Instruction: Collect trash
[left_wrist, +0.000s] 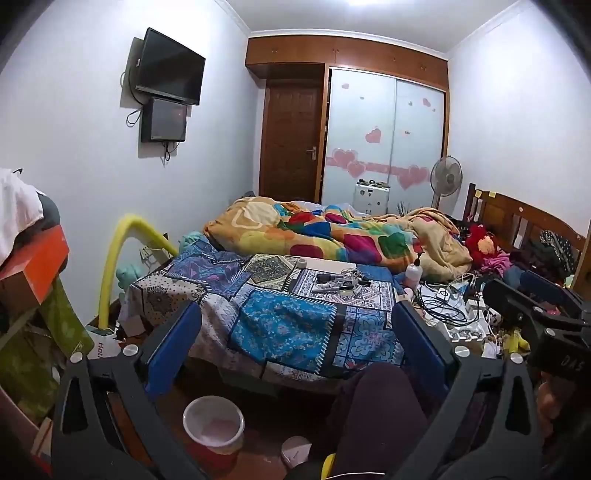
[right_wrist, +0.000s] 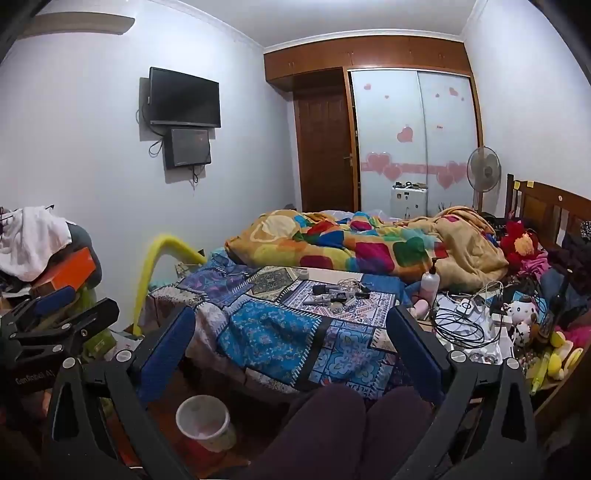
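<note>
Since nothing is carried between either pair of blue fingers, the task is judged to be at its very start. The left gripper (left_wrist: 295, 347) is held with its fingers spread wide and empty above the foot of the bed (left_wrist: 288, 325); the right gripper (right_wrist: 291, 350) is likewise spread wide and empty, just beside it.

No item can yet be said to have been collected. What counts as trash is not settled by the pictures: a scatter of small tubes and loose bits (right_wrist: 336, 291) is seen on the patterned bedspread (right_wrist: 269, 336), well ahead of both grippers, and a tangle of cables and chargers (right_wrist: 461, 325) lies to the right of it, near a pump bottle (right_wrist: 430, 282). Everything of the task is therefore judged to be left.

As for containers, a red waste bin with a pale liner (left_wrist: 213, 430) stands on the floor below the bed edge, beside the person's knees (right_wrist: 332, 417). Its inside appears nearly empty, though faint pinkish marks in the liner cannot be identified. A smaller white object (left_wrist: 295, 450) sits near the bin; what it is cannot be told.
</note>
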